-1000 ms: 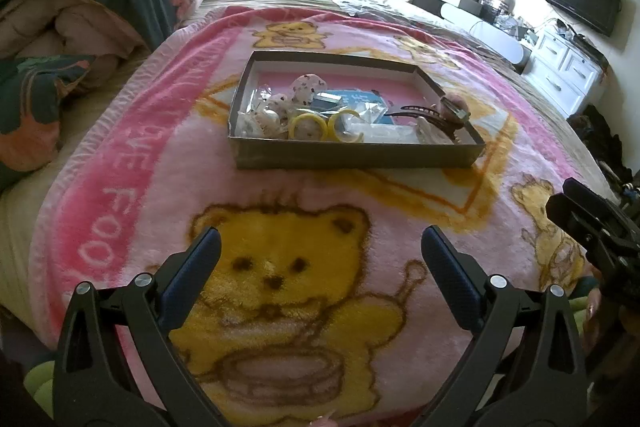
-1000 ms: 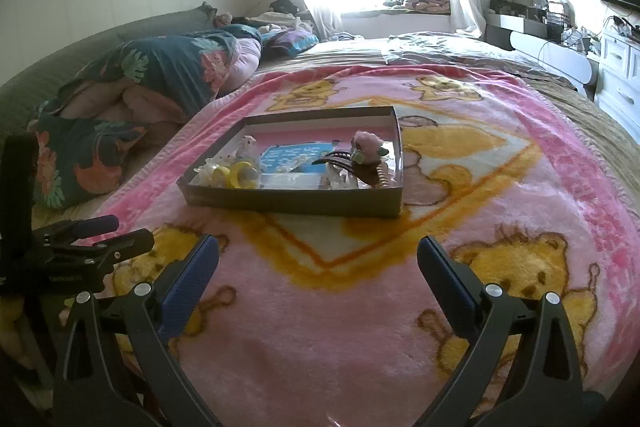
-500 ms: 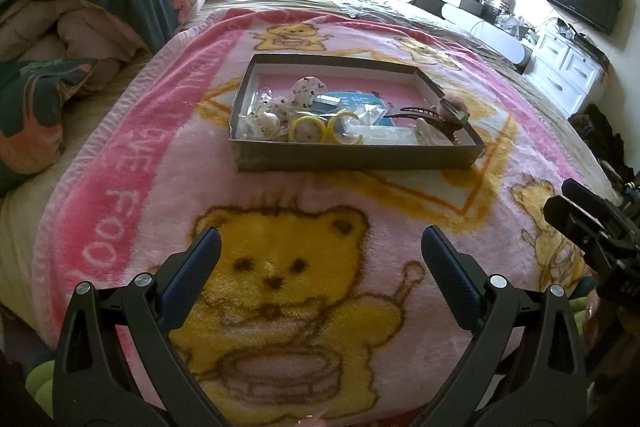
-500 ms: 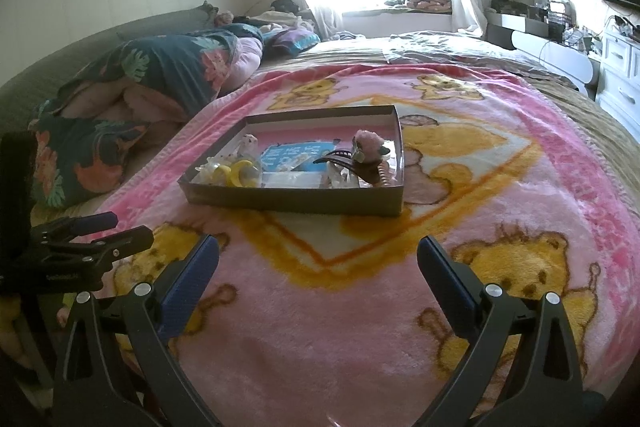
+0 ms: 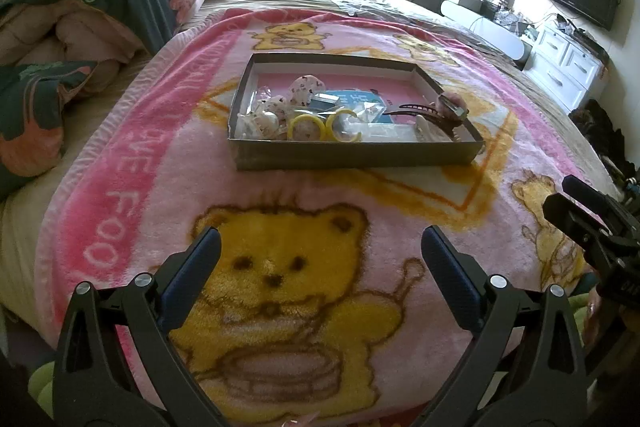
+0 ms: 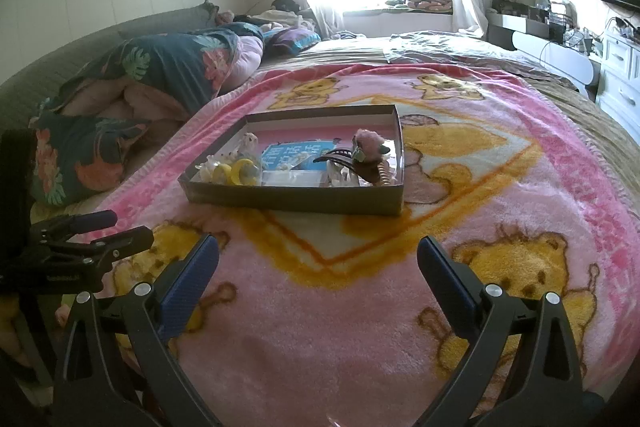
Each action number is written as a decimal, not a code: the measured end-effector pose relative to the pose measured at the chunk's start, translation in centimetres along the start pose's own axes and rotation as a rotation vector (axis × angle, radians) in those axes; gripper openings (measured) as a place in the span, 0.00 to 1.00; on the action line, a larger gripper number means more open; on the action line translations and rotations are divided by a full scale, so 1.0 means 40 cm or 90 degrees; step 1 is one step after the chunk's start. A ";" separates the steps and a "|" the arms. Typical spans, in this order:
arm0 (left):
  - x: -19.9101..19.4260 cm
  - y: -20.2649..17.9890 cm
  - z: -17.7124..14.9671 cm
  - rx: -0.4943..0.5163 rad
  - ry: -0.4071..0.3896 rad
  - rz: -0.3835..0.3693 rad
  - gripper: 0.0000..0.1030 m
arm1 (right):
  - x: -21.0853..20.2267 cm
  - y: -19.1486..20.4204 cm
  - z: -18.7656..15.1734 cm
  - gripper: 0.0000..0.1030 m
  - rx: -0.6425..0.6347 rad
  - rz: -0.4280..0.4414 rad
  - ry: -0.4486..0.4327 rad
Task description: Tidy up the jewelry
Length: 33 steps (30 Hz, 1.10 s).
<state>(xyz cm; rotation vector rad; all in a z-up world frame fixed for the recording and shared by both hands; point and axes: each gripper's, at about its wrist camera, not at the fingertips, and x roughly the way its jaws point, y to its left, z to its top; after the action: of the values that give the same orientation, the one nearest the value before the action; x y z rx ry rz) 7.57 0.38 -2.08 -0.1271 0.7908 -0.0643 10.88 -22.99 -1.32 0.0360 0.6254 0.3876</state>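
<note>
Overall, little differs from a second ago: both grippers hang over the near edge of the pink bear blanket (image 5: 120,195) with fingers spread wide and nothing between them. The left gripper (image 5: 320,271) sits at the bottom of its view, and the box (image 5: 352,157) lies slightly lower in the frame than before, just above centre. Inside it, yellow rings (image 5: 306,125) lie at the near left, spotted round pieces (image 5: 306,89) behind them, and a dark hair claw (image 5: 424,111) at the right end. The right gripper (image 6: 318,265) is released too; in its view the box (image 6: 296,199) holds its place in the middle, the hair claw (image 6: 344,159) toward its right.
</note>
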 end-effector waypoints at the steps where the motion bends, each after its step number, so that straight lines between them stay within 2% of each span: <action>1: 0.000 0.000 0.000 0.000 0.001 0.000 0.91 | 0.001 0.000 0.001 0.96 0.000 0.000 0.000; 33: -0.006 0.005 0.001 -0.001 0.000 0.005 0.91 | 0.000 0.002 -0.001 0.96 -0.001 -0.001 0.000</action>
<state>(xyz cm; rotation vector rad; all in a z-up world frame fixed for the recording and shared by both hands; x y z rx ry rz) 7.42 0.59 -1.93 -0.1252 0.7918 -0.0561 10.83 -22.93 -1.32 0.0342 0.6253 0.3872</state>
